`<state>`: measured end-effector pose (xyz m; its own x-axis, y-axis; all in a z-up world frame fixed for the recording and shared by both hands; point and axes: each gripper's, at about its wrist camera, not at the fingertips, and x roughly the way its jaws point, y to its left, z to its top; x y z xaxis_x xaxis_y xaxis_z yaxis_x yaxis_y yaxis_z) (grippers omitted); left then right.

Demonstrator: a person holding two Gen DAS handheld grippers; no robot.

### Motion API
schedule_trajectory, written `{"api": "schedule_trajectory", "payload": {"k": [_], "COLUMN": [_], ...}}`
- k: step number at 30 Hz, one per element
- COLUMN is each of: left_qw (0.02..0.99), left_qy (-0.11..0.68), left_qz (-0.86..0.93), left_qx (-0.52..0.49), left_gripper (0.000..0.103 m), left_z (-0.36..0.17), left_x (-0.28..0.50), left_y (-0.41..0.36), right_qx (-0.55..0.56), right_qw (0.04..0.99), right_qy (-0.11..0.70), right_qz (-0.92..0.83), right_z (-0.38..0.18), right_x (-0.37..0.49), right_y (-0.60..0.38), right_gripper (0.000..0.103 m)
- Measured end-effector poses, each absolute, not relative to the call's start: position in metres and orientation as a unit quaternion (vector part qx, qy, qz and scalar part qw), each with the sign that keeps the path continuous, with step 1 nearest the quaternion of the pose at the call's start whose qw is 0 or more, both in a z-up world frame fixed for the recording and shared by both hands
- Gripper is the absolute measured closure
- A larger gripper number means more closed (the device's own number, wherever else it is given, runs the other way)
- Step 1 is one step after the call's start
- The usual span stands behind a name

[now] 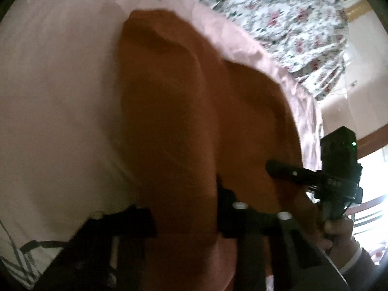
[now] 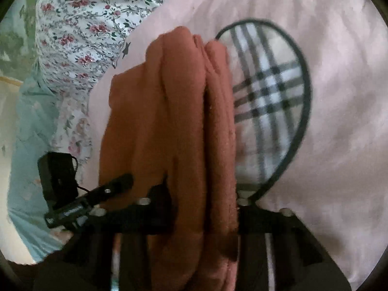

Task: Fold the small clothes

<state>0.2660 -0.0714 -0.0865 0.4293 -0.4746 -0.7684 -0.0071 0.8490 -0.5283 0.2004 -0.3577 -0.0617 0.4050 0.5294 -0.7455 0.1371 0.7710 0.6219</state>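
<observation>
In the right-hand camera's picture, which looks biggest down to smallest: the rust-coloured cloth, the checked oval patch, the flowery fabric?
1. Rust-coloured cloth, though it is nearest the lens, which inflates it.
2. Flowery fabric and checked oval patch look roughly alike; I won't rank them.

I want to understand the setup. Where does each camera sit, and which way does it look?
Left wrist: on the left gripper, looking along its fingers at the rust-brown garment on the pink sheet; the right gripper and the person's hand show.
Right wrist: on the right gripper, looking at the same bunched garment and a plaid oval patch; the left gripper shows.
Shared: garment, sheet, floral fabric.
</observation>
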Motion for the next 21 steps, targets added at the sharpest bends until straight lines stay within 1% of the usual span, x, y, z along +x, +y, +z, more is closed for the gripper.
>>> {"api": "schedule_trajectory", "payload": {"k": [2, 5, 7, 11, 14, 16, 18, 20, 21], "left_qw": [0.818, 0.834, 0.838, 0.839, 0.838, 0.835, 0.825, 0.823, 0.828], "left_qy": [0.502, 0.48, 0.469, 0.464, 0.472, 0.483, 0.506, 0.507, 0.499], "left_qz": [-0.155, -0.157, -0.155, -0.136, -0.11, -0.093, -0.067, -0.054, -0.053], "left_qx": [-0.235, -0.224, -0.234, -0.248, -0.249, -0.245, -0.244, -0.248, -0.248], "left_gripper": [0.079, 0.079, 0.079, 0.079, 0.079, 0.077, 0.067, 0.062, 0.059], "left_z": [-0.072, -0.047, -0.036, -0.028, -0.033, -0.044, -0.062, -0.066, -0.062], "left_x": [0.256, 0.233, 0.217, 0.191, 0.18, 0.175, 0.17, 0.16, 0.152], "left_y": [-0.067, -0.054, -0.035, 0.016, 0.048, 0.064, 0.076, 0.082, 0.083], "right_qx": [0.298, 0.309, 0.315, 0.314, 0.302, 0.29, 0.26, 0.254, 0.259], "right_qw": [0.787, 0.783, 0.779, 0.768, 0.762, 0.759, 0.763, 0.767, 0.768], "right_qy": [0.524, 0.517, 0.514, 0.517, 0.524, 0.538, 0.556, 0.559, 0.556], "right_qz": [0.132, 0.152, 0.173, 0.211, 0.23, 0.225, 0.204, 0.186, 0.183], "right_z": [-0.051, -0.043, -0.04, -0.044, -0.052, -0.064, -0.075, -0.081, -0.079], "right_x": [0.197, 0.195, 0.197, 0.207, 0.217, 0.224, 0.228, 0.227, 0.225], "right_y": [-0.348, -0.332, -0.313, -0.271, -0.236, -0.218, -0.207, -0.205, -0.208], "right_gripper": [0.078, 0.079, 0.079, 0.079, 0.079, 0.079, 0.078, 0.07, 0.069]}}
